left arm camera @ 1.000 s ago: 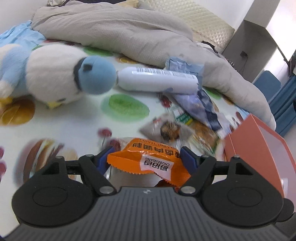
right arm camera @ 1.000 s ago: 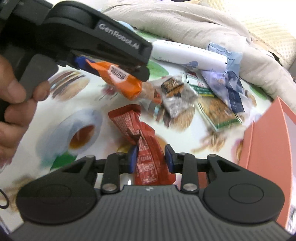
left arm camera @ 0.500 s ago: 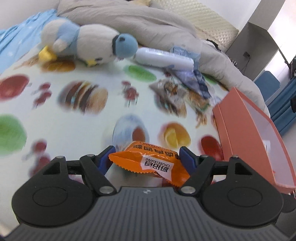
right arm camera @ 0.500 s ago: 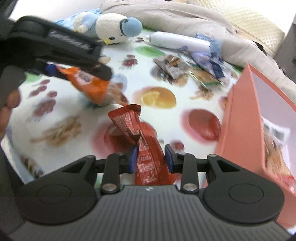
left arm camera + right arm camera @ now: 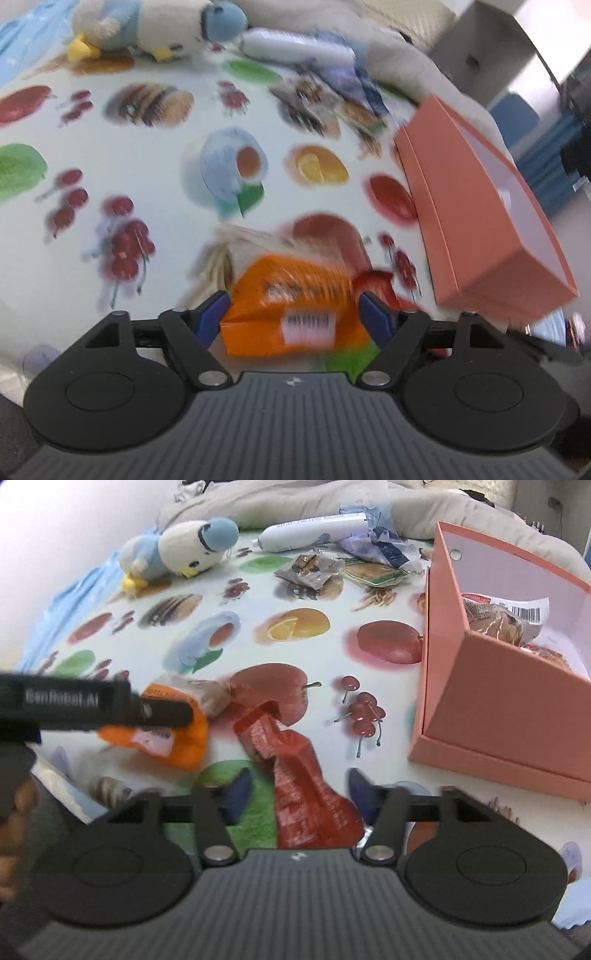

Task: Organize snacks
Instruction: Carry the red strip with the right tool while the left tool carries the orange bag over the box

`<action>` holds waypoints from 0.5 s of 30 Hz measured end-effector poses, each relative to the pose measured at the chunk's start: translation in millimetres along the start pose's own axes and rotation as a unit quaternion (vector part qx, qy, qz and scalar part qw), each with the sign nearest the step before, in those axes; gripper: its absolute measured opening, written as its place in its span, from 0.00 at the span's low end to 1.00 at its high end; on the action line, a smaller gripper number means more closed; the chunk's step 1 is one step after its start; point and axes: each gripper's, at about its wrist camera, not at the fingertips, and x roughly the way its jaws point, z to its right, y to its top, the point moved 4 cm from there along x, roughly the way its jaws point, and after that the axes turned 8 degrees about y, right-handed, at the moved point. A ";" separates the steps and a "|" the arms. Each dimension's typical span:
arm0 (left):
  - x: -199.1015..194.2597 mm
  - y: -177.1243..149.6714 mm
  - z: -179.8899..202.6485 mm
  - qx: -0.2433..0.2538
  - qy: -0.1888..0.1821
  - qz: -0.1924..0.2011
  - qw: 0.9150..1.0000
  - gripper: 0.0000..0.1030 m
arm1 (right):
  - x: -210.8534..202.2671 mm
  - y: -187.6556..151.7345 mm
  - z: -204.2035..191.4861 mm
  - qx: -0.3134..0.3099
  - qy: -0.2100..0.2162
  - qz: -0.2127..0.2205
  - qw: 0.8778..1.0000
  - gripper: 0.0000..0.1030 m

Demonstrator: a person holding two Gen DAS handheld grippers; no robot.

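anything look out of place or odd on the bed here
Yes. A plush bird and a white tube lie among the snack packets, though neither is a snack. The red packet lies twisted on the sheet, outside the orange box, between the right gripper fingers, which are opening.

— Where does the open box [image 5: 491, 686] sit on the bedsheet [image 5: 332, 653]?
— At its right edge, with wrapped snacks [image 5: 495, 622] inside.
— And the loose packets?
— Two lie near the front edge: one packet [image 5: 295, 775] between the right gripper's [image 5: 295, 794] opening jaws, the other packet [image 5: 295, 306] just left of it, between the left gripper's [image 5: 293, 314] opening jaws.
— Behind them?
— A heap of wrappers [image 5: 351, 565] by the box's far corner, a tube [image 5: 310, 531] behind it, a plush bird [image 5: 181, 550] to the left, and a blanket [image 5: 295, 498] along the far edge.
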 end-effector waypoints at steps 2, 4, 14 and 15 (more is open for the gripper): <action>0.9 -5.3 0.4 0.010 0.004 -0.013 1.000 0.84 | -1.9 -2.7 -0.1 0.003 0.007 0.006 1.000 0.76; 0.9 -9.2 0.3 0.020 0.016 -0.016 1.000 0.85 | -4.1 -5.1 -0.4 0.002 0.017 0.008 1.000 0.76; 0.8 7.7 2.4 -0.013 0.013 0.000 1.000 0.91 | -1.2 7.3 -2.1 -0.066 0.005 0.030 0.997 0.76; 2.8 9.7 2.9 -0.019 0.014 -0.001 1.000 0.91 | 1.7 8.0 -2.9 -0.072 0.006 0.026 0.997 0.76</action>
